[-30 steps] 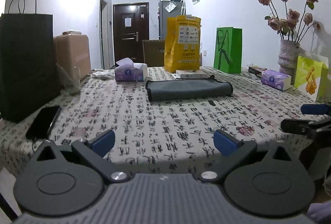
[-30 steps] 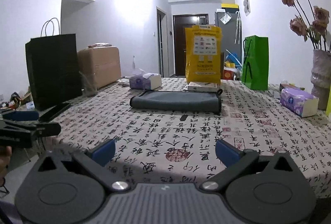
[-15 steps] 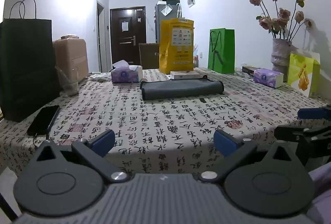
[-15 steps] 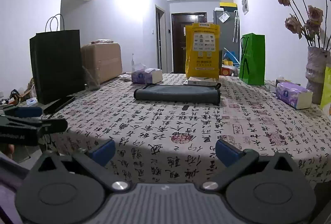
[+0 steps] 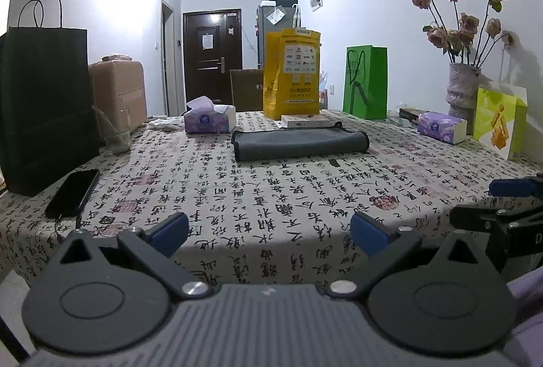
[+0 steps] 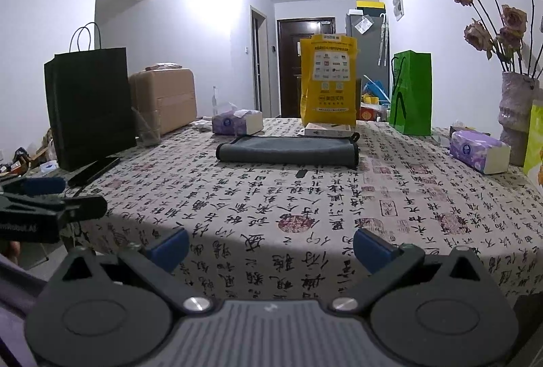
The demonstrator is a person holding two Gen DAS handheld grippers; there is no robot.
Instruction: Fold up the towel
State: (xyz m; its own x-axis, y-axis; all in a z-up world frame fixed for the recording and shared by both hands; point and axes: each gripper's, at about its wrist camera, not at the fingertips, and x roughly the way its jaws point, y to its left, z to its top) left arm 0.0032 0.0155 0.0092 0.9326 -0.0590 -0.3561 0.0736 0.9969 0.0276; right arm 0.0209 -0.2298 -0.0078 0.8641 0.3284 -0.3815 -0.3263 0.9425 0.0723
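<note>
Towel [image 5: 300, 143]: we see it folded, mid-surface [image 5: 305, 197], well ahead of both tongs.
Long axis: left-right across our view.
Left tongs [image 5: 269, 229]: wide open, empty.
Right tongs [image 6: 269, 246]: likewise; neither clearly nearer.

Both wrist cams sit low at near table edge, facing across calligraphy-print tablecloth [image 5: 271, 197] toward dark door [image 6: 298, 61]. Shared: folded grey towel [image 5: 300, 143], yellow paper bag [image 6: 328, 78], well ahead.
</note>
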